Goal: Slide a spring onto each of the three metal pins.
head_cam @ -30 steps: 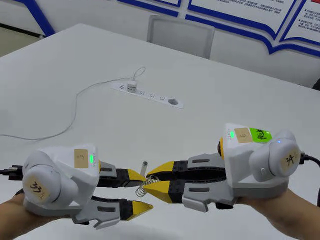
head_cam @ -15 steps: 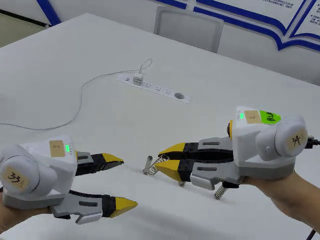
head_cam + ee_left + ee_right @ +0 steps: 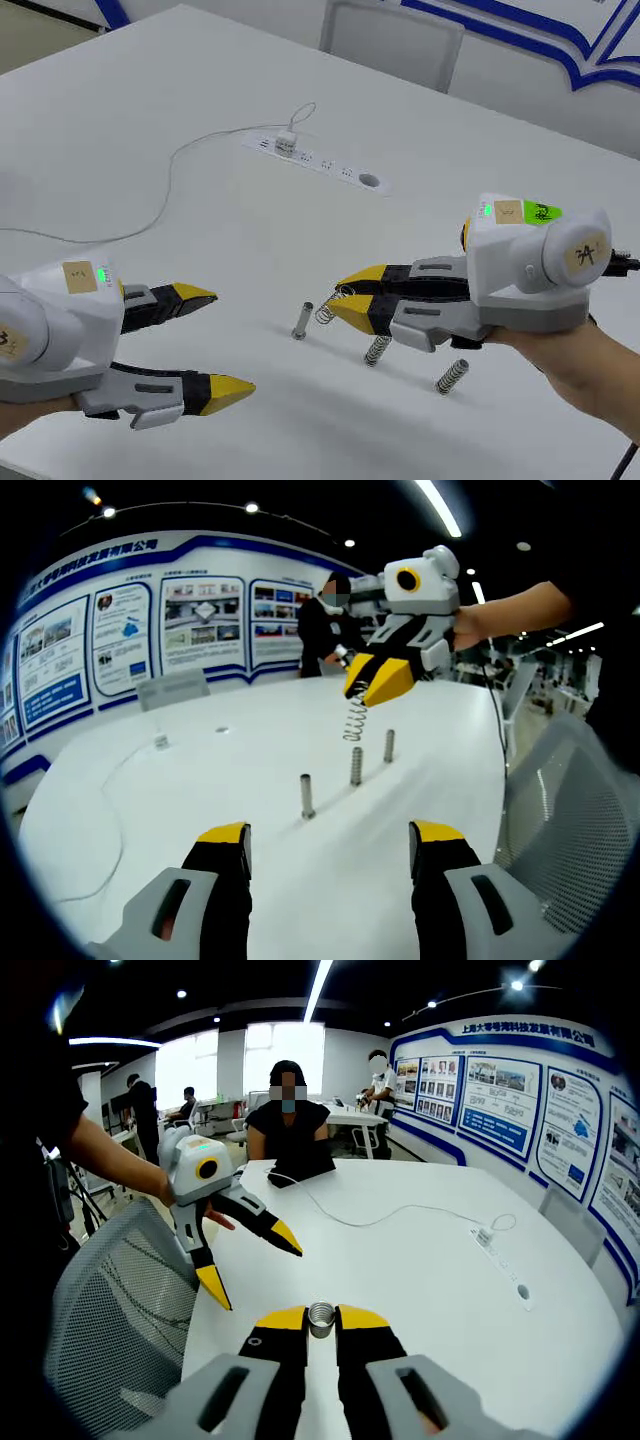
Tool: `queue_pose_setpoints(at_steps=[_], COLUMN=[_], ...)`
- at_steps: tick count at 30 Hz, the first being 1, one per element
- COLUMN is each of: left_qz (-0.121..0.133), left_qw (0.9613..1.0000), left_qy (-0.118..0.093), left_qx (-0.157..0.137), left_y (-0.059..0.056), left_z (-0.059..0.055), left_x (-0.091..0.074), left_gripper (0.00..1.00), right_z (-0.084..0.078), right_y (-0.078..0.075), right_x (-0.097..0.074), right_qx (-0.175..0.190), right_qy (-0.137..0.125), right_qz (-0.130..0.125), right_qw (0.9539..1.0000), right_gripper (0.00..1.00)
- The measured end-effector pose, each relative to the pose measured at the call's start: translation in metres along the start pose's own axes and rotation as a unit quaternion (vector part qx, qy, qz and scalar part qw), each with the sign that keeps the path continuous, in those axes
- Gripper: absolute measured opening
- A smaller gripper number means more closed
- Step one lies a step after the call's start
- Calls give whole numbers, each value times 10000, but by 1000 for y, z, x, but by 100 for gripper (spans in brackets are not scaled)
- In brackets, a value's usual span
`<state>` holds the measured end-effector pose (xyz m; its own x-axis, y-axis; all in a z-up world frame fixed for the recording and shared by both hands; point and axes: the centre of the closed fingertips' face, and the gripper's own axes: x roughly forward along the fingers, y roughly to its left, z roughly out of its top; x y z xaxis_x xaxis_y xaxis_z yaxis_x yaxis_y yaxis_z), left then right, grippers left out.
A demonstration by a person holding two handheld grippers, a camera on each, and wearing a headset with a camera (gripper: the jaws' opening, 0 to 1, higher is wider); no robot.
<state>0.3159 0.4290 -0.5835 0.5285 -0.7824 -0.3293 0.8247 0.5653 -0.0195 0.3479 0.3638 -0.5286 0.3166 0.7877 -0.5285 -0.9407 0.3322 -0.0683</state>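
**Head view: bare pin point(image 3: 303, 320) unfitted, spring point(image 3: 327, 308) held in right gripper point(image 3: 345, 297)**

Head view, left to right. The left gripper point(image 3: 215, 340) is at the near left over the white table point(image 3: 120, 130). Its jaws are wide apart with nothing between them. The bare pin stands upright on the table to the right of that gripper, well apart from its tips. The spring sits just right of the bare pin's top, and the right gripper's jaws are clamped on one end of it. Whether the spring touches the pin cannot be told. The middle pin point(image 3: 377, 349) and right pin point(image 3: 451, 376) stand nearer and further right, each wearing a coil along its length. A power strip point(image 3: 315, 162) lies on the far side, its cable trailing left.

Left gripper view: the held spring hangs from the right gripper's tips, clear of the table, above the row of three pins.

Right gripper view: the spring shows end-on, pinched between the yellow tips.
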Motion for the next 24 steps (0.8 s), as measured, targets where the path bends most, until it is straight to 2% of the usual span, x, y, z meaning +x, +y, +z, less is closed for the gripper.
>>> queue_pose_setpoints(at_steps=[6, 13, 17, 20, 24], left_qz=[63, 20, -1, 51, 122], left_qw=[9998, 9998, 9993, 9989, 9984], left_qy=[-27, 0, 34, -129, -77], left_qx=[-170, -200, -381, -456, -545], left_y=[-1, -5, -7, -4, 0], left_z=[-4, -7, -8, -2, -8], left_x=[5, 9, 10, 10, 9], left_gripper=[68, 68, 67, 67, 66], right_z=[-4, -13, -19, -21, -26], right_y=[-14, -26, -35, -39, -39], right_x=[8, 21, 29, 34, 40], right_qx=[62, 139, 117, 228, 272], right_qy=[84, 272, 386, 382, 484], right_qz=[-114, -215, -369, -393, -366], right_qw=[9999, 9993, 9985, 9982, 9978], right_gripper=[10, 10, 10, 10, 10])
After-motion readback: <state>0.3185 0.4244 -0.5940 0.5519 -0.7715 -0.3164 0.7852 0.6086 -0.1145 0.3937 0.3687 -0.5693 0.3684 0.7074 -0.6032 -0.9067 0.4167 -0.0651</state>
